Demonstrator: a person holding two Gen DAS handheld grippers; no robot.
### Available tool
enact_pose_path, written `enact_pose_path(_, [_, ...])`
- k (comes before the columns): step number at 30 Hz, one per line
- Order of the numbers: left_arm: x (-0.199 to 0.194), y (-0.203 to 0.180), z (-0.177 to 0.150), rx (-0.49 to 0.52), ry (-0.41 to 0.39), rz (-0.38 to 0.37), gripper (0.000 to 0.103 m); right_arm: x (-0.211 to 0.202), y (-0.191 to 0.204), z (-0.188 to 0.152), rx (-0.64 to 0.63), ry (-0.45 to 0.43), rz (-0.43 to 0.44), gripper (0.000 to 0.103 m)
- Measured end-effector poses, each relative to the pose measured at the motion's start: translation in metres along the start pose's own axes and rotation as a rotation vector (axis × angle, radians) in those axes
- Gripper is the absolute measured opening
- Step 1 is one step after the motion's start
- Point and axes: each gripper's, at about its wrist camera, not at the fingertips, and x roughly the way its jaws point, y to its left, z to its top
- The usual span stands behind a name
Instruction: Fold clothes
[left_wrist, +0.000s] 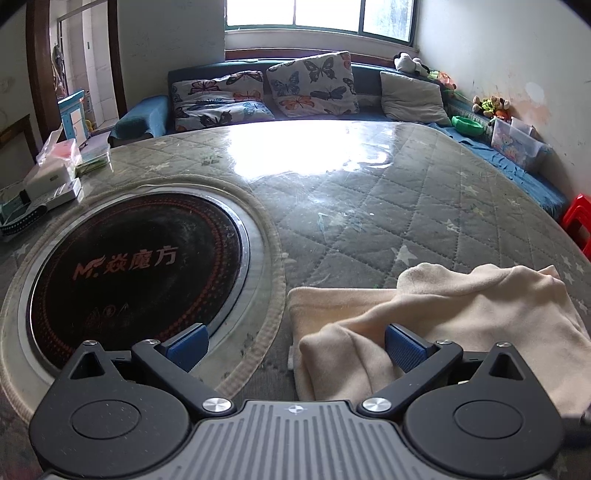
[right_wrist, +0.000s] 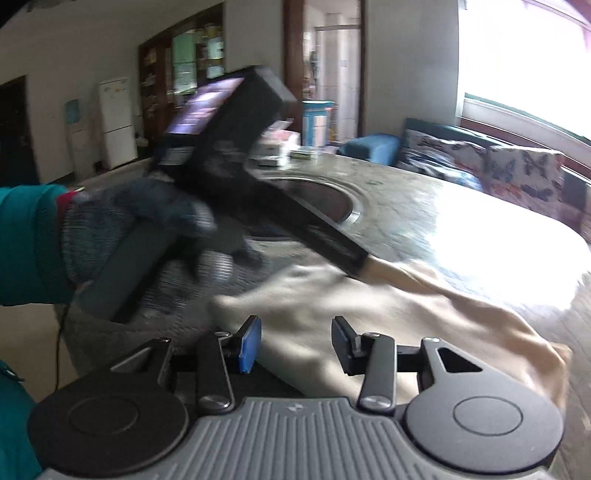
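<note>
A cream garment (left_wrist: 461, 314) lies crumpled on the quilted table cover (left_wrist: 369, 206), at the near right in the left wrist view. My left gripper (left_wrist: 295, 347) is open wide at the garment's left edge, its right blue pad (left_wrist: 404, 349) against a raised fold and its left pad (left_wrist: 188, 347) over the cooktop rim. In the blurred right wrist view, the garment (right_wrist: 406, 314) spreads ahead of my right gripper (right_wrist: 295, 345), which is open just above the cloth. There a gloved hand (right_wrist: 147, 221) holds the left gripper (right_wrist: 356, 260) with its tip down on the garment.
A round black cooktop (left_wrist: 136, 266) is set into the table at the left. Boxes and packets (left_wrist: 55, 173) crowd the far left edge. Behind the table are a sofa with butterfly cushions (left_wrist: 310, 85), a toy bin (left_wrist: 517, 142) and a red stool (left_wrist: 578, 218).
</note>
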Motion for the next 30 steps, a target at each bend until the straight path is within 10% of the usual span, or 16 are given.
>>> enact_pose_path(17, [-0.021, 0.007, -0.019, -0.022, -0.008, 0.008, 0.103, -0.052, -0.074, -0.046, 0.273, -0.005, -0.224, 0.044])
enact_pose_path(30, [-0.034, 0.021, -0.031, -0.067, -0.005, 0.018, 0.103, -0.036, -0.031, -0.013, 0.078, -0.003, -0.142, 0.048])
